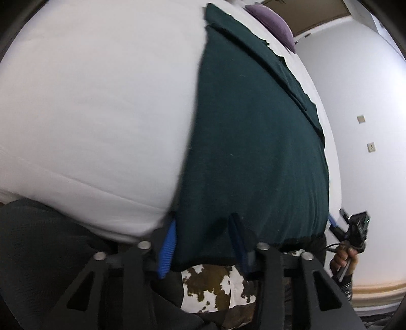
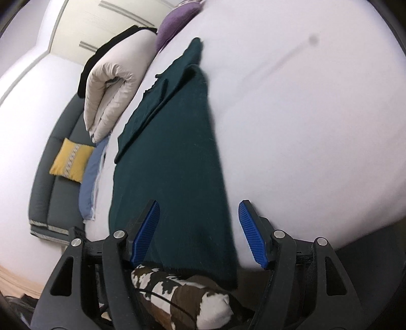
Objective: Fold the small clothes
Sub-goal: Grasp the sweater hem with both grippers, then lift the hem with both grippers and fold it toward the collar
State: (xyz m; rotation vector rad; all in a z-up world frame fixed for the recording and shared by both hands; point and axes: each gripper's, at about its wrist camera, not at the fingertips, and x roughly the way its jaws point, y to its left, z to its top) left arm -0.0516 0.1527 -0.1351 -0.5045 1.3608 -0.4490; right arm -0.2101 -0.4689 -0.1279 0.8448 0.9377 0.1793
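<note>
A dark green garment [image 1: 253,142] lies flat on a white bed [image 1: 96,109], its long sides folded inward, its near hem hanging over the bed's edge. My left gripper [image 1: 203,243] is open, its blue pads on either side of the hem's left corner. In the right wrist view the same garment [image 2: 172,165] runs away from me. My right gripper [image 2: 200,233] is open, its blue pads [image 2: 250,232] on either side of the hem's right corner. The right gripper also shows in the left wrist view [image 1: 352,231], held in a hand.
A purple cushion [image 2: 175,20] lies at the far end of the bed. A rolled cream duvet [image 2: 111,88], a blue cloth [image 2: 91,177] and a grey sofa with a yellow cushion [image 2: 71,160] lie to the left. A brown-and-white patterned cloth [image 2: 182,297] is below the grippers.
</note>
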